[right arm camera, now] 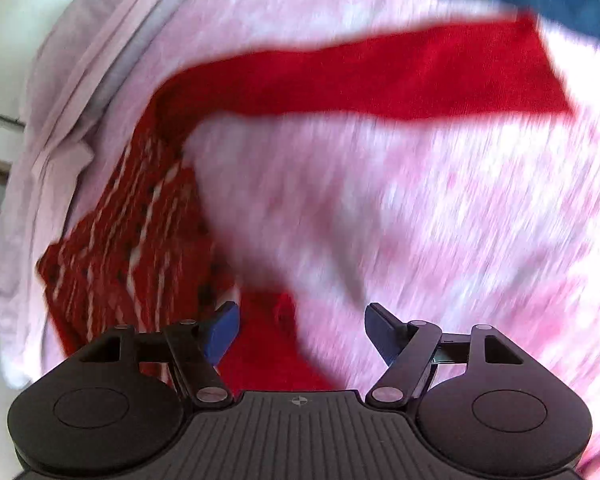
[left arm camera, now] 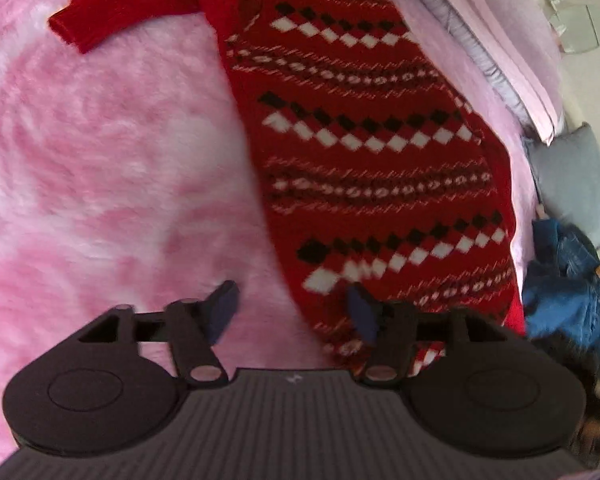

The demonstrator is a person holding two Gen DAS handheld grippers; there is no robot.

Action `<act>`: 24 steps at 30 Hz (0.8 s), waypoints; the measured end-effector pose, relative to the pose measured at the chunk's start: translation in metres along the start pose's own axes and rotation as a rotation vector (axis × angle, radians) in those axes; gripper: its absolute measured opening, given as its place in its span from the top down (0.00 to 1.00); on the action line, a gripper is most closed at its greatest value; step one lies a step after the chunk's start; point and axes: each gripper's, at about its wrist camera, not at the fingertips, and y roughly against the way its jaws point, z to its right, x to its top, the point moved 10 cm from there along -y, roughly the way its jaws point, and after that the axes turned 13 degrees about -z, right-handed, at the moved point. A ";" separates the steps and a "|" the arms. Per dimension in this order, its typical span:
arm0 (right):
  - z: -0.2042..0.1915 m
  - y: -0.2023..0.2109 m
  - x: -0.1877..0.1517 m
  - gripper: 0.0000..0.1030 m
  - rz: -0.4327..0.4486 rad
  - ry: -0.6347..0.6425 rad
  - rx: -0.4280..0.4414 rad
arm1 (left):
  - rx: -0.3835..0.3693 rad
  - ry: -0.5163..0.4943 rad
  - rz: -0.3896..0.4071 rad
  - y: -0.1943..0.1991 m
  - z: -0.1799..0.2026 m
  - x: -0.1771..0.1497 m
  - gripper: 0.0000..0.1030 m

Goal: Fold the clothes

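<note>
Left wrist view: the sweater (left arm camera: 372, 152) is laid flat on the blanket (left arm camera: 100, 160), sleeve (right arm camera: 380, 76) spread, likely for folding, with both tools (left arm camera: 292, 312) (right arm camera: 302, 330) held wide, empty.

A red patterned sweater (left arm camera: 372, 152) lies flat on pink fleece, its plain sleeve (right arm camera: 380, 76) stretched sideways.

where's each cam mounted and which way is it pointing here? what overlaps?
Left wrist: sits on the left hand-held gripper, looking forward and down at the red patterned knit sweater on the fluffy pink blanket; own open blue-padded fingers show.
Right wrist: sits on the right hand-held gripper, looking down, blurred, at the sweater's plain red sleeve; its open fingers show.
Shared: sweater, blanket, pale pink folded bedding, blue denim garment.
</note>
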 end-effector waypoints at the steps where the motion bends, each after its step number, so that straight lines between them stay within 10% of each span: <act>1: -0.004 -0.004 -0.008 0.32 -0.020 0.041 -0.007 | -0.001 -0.006 0.003 -0.001 0.003 -0.001 0.54; 3: -0.013 -0.012 -0.025 0.89 -0.061 0.122 -0.021 | -0.004 -0.017 0.009 -0.003 0.009 -0.002 0.94; 9: -0.046 -0.004 -0.082 0.91 -0.219 0.343 0.002 | 0.043 -0.054 0.076 0.039 0.001 -0.006 0.94; 13: -0.067 0.004 -0.128 0.92 -0.362 0.476 0.050 | 0.148 -0.086 0.143 0.118 -0.038 -0.014 0.93; 16: -0.067 -0.008 -0.143 0.85 -0.433 0.538 -0.041 | 0.304 -0.171 0.043 0.124 -0.060 -0.028 0.93; 18: -0.063 -0.017 -0.144 0.40 -0.448 0.571 -0.137 | 0.358 -0.167 0.018 0.129 -0.073 -0.024 0.88; 24: -0.065 0.000 -0.035 0.37 -0.158 0.559 -0.336 | 0.342 -0.143 0.147 0.145 -0.086 0.045 0.62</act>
